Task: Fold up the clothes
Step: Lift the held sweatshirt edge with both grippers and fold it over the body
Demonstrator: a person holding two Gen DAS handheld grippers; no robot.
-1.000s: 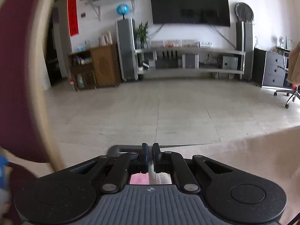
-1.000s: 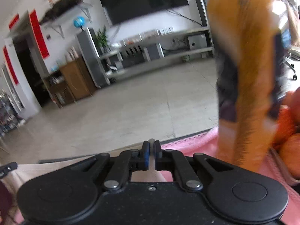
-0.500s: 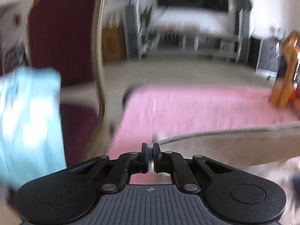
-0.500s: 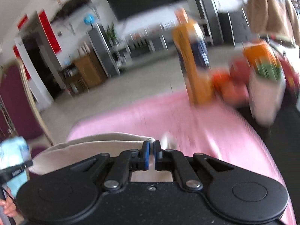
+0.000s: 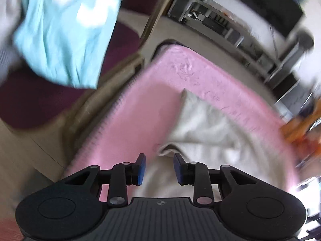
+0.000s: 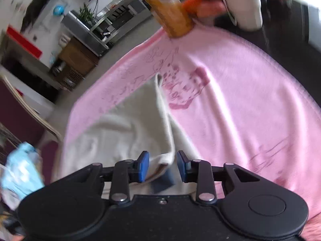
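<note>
Pink cloth (image 5: 144, 108) covers the desk, bare pink stretching wide to my right. Cream garment (image 6: 128, 124) lies rumpled on it, one corner near the far edge. Left fingers (image 5: 158, 167) spread, released, above its hem; right fingers (image 6: 163, 165) spread too, fold between them.

Soft daylight is filling both fisheye views, bending straight lines near the rims. Motion blur is smearing the light blue cloth (image 5: 66, 30) and the room behind, while the pink blanket (image 6: 240, 104) is staying fairly sharp. Pale glare is washing out the far wall; shadows are looking faint.
</note>
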